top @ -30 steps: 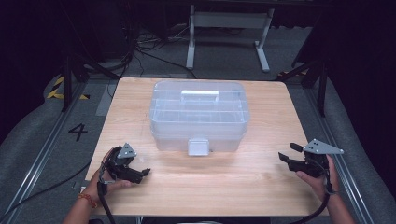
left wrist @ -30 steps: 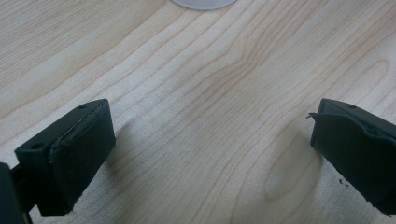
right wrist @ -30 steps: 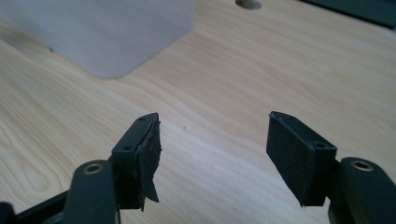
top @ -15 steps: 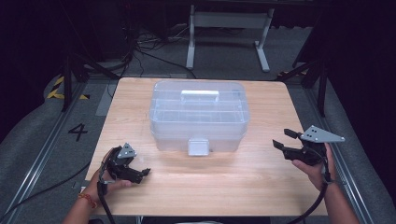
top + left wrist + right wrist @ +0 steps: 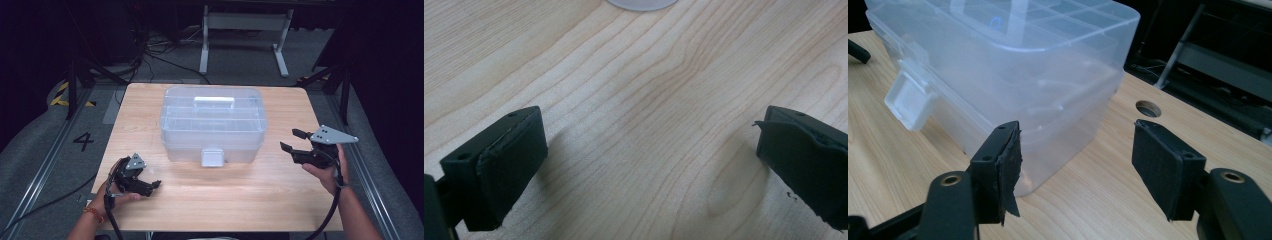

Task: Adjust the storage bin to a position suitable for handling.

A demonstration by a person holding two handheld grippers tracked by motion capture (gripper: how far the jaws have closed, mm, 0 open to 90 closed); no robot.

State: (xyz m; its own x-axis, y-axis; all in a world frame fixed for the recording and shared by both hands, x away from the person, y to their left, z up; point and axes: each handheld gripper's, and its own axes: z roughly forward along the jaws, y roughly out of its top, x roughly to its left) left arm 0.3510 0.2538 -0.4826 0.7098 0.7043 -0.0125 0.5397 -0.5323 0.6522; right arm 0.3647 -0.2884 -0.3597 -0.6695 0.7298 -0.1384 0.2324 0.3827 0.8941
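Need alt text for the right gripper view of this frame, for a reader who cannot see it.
A clear plastic storage box with a closed lid and a front latch stands on a light wooden table, close ahead of the right gripper. The gripper's two black jaws stand open with nothing between them, aimed at the box's near corner. A round hole in the tabletop lies beyond.

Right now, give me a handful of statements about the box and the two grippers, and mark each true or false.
1. The clear plastic box has its lid shut. True.
2. The right gripper is clamped on the box. False: its jaws are open, apart from the box.
3. The left gripper is open above bare wooden table. True.
4. The box's white latch faces away from the person. False: it faces the person's side.
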